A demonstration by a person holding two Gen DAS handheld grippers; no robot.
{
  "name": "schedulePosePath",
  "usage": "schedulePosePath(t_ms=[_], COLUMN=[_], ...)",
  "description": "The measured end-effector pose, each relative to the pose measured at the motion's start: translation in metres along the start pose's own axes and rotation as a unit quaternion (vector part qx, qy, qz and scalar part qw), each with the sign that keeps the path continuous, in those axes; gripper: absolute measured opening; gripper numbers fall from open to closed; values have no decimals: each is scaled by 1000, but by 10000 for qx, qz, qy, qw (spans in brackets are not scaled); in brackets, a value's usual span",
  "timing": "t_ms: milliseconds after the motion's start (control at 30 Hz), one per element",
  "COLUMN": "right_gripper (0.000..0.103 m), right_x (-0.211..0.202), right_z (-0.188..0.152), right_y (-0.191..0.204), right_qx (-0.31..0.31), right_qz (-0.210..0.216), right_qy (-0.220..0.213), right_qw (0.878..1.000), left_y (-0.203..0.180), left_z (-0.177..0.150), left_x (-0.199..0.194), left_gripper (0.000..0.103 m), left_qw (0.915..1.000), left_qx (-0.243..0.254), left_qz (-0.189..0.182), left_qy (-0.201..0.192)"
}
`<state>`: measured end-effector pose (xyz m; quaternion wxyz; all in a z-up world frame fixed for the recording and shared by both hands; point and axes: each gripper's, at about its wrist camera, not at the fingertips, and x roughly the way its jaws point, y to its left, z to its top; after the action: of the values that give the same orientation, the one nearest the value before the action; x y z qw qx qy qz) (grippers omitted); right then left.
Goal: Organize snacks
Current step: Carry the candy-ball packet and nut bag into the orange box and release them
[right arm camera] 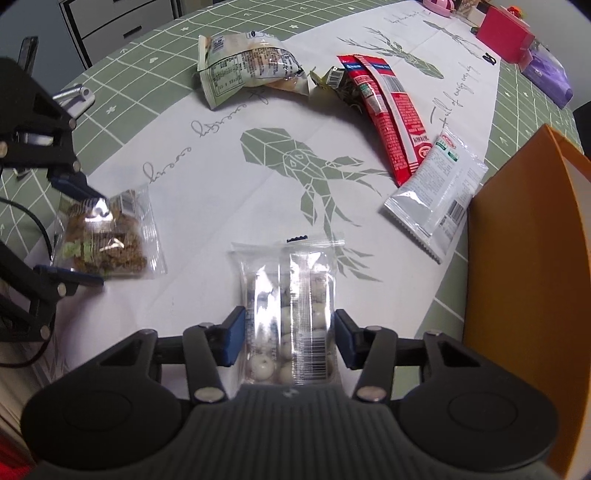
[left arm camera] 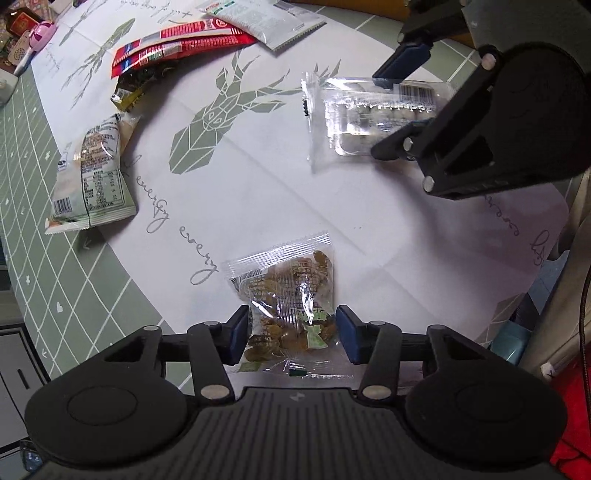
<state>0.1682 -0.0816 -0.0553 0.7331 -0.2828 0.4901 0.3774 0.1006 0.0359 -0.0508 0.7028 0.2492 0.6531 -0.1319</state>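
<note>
My left gripper [left arm camera: 291, 332] straddles a clear raisin packet [left arm camera: 286, 295] lying on the white cloth; its blue pads sit beside the packet's sides with small gaps. The same packet [right arm camera: 105, 236] and the left gripper [right arm camera: 79, 232] show at the left of the right wrist view. My right gripper [right arm camera: 290, 339] straddles a clear packet of white round candies [right arm camera: 288, 306], pads at its sides. That packet [left arm camera: 369, 118] and the right gripper [left arm camera: 391, 110] show at the upper right of the left wrist view. Neither packet looks squeezed.
An orange box [right arm camera: 528, 280] stands at the right. Red stick packets [right arm camera: 388, 110], a grey-white sachet [right arm camera: 439, 192], a pale green bread bag [right arm camera: 247, 70] and a dark crumpled wrapper [right arm camera: 332, 83] lie further out on the cloth. A red box [right arm camera: 504, 33] sits at the far edge.
</note>
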Motion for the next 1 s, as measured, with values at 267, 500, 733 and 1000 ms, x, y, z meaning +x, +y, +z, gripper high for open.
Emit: schedulePosePath(t_ms=[267, 500, 733, 1000], right_gripper=[49, 49, 49, 49], right_x=[-42, -94, -144, -171], right_z=[-12, -17, -21, -35], right_y=[0, -8, -39, -91], right_qx=[-182, -305, -245, 272], right_qz=[-214, -407, -1016, -1439], right_qy=[-103, -305, -609, -752], right_qw=[9996, 9982, 9927, 9864], left_y=[-1, -10, -18, -29], left_z=[17, 42, 79, 129], left_x=[-32, -65, -107, -141], left_gripper=[56, 56, 56, 56], left_qw=[9996, 9979, 9924, 9816], left_qx=[-79, 228, 385, 374], left_qz=[153, 418, 557, 447], left_qy=[-236, -444, -1027, -1816])
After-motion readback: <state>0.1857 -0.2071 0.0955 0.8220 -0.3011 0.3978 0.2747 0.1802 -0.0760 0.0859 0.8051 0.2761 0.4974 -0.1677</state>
